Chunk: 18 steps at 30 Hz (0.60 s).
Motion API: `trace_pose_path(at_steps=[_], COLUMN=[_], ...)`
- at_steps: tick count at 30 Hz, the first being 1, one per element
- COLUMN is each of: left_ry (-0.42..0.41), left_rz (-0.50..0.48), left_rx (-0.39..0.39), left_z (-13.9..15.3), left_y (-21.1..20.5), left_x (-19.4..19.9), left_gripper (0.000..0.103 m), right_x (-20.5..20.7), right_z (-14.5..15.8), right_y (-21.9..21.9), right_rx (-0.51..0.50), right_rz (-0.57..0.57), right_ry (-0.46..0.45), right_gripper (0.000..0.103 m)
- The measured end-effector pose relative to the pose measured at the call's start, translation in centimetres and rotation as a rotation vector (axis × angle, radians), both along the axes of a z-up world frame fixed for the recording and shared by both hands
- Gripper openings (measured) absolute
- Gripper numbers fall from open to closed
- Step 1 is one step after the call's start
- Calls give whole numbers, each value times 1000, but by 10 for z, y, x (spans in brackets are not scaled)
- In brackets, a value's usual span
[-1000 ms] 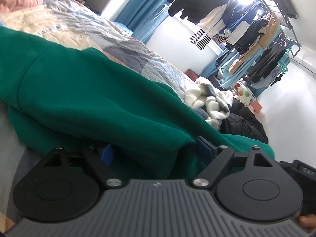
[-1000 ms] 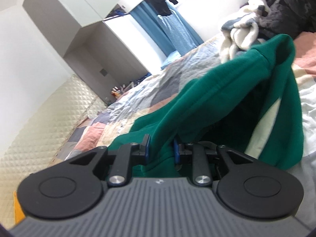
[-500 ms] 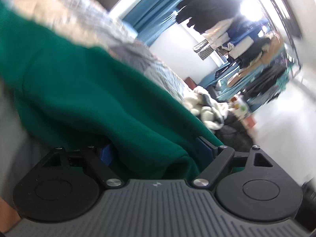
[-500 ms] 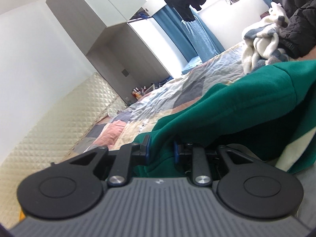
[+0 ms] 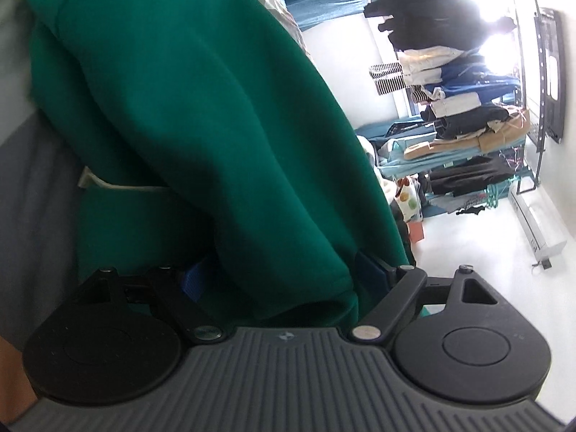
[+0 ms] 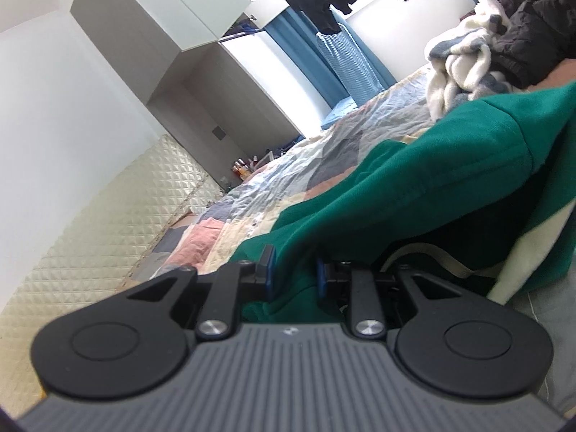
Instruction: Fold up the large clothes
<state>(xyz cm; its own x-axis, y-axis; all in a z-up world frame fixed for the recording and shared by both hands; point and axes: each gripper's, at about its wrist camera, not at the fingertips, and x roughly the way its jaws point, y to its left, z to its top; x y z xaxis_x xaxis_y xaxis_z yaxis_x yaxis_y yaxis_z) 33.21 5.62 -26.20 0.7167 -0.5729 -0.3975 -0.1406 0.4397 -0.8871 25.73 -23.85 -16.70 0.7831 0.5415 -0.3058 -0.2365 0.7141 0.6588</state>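
Since a second earlier, the left wrist view had rolled, so the green sweatshirt [image 5: 201, 115] now filled most of it, with the left gripper [image 5: 280, 273] spread wide around a thick bunched fold; whether its pads pressed the cloth could not be told. From the right wrist, the right gripper [image 6: 293, 273] was clenched on the sweatshirt's edge, the garment draped over the patchwork quilt [image 6: 324, 144] on the bed.

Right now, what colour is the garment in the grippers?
Dark green garment, with a cream lining patch; clearest in the right wrist view.
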Motion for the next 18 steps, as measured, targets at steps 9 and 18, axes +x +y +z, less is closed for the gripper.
trace_pose_path(at_steps=[9, 18], left_ry=[15, -189], left_rz=[29, 42], left_rx=[12, 146], left_z=[-2, 55], left_y=[-1, 11], left_x=[23, -21], left_gripper=[28, 19], right_x=[25, 2], right_z=[-36, -12], right_y=[-12, 0], right_rx=[15, -5], right_rz=[-105, -87], right_ry=[150, 1], right_gripper=[25, 25])
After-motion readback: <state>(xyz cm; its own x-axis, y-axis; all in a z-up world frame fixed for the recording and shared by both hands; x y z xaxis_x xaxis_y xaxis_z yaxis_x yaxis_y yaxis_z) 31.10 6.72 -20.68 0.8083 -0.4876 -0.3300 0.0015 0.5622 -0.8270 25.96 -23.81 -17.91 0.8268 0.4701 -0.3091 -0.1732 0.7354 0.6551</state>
